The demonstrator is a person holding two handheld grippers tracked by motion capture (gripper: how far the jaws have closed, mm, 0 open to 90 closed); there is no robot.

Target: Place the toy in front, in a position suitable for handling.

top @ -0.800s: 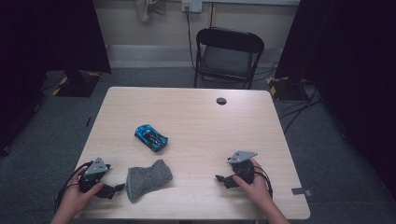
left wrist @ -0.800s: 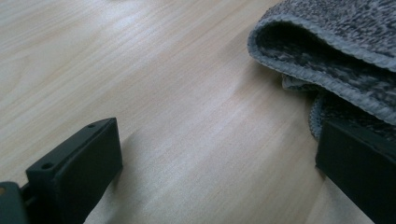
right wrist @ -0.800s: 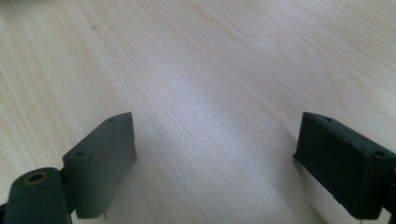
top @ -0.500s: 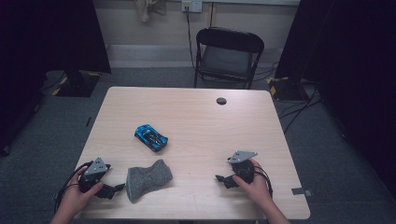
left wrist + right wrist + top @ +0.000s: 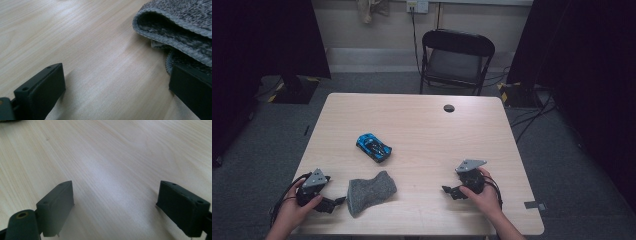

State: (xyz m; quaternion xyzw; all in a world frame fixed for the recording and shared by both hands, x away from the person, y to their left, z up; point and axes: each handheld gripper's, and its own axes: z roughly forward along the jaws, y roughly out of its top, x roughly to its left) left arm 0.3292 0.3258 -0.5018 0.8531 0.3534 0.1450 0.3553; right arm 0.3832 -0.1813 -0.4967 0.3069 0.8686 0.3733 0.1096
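High view recorded a pale wooden counter (image 5: 422, 125), with a black folding chair (image 5: 457, 60) beyond its far edge. Grey cloth (image 5: 369, 192), loosely folded, lay near the front edge just beside the left gripper (image 5: 334, 204). A blue toy car (image 5: 374, 147) sat apart, toward the middle. Right gripper (image 5: 447, 191) rested well clear of the cloth. Both sets of jaws stood open and empty; in the left gripper view the cloth (image 5: 180, 27) lay against one jaw's tip. Judgement: the cloth is soft, light and limp, would sag and unfold when lifted; a pinch on the hemmed folded edge nearest the left jaws appears soundest.
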